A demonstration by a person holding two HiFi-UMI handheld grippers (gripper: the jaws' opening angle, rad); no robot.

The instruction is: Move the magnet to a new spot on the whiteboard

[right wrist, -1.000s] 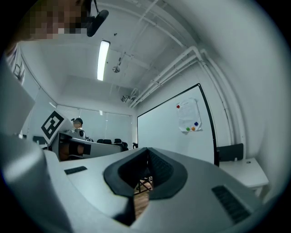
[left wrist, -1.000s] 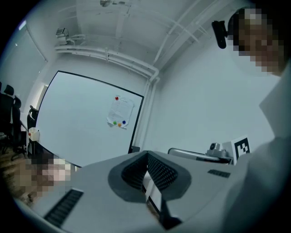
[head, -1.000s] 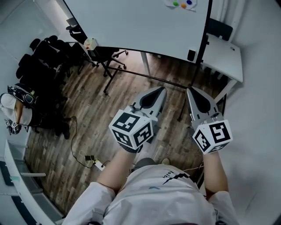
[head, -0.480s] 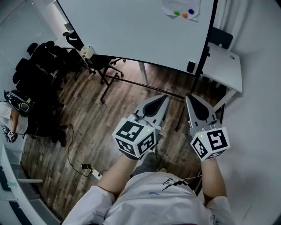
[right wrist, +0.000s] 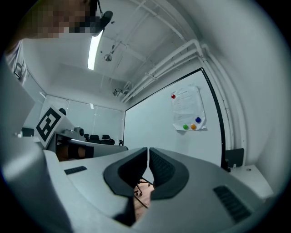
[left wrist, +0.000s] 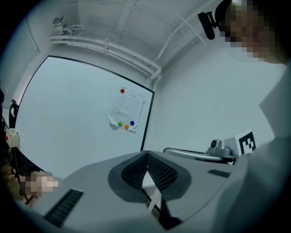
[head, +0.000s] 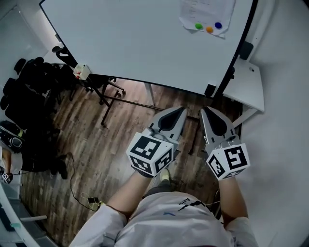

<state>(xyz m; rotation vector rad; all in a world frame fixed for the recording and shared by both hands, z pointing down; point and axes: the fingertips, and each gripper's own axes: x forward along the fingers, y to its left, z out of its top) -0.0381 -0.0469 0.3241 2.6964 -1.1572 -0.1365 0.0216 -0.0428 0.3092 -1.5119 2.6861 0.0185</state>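
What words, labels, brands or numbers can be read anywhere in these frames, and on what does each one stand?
No text here can be read.
Paper sheet on the whiteboard: printed lines, too small to read.
Shirt: dark print, blurred and partly cut off, unreadable.
Marker cubes on the left gripper and right gripper: square patterns only, no words.

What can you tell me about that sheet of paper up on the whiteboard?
The sheet of paper is white with faint, unreadable print. It hangs on the whiteboard, high up near its right edge. A red magnet pins its top left corner; a green magnet, an orange magnet and a blue magnet sit in a row along its bottom edge, which looks slightly uneven. Nothing else touches it.
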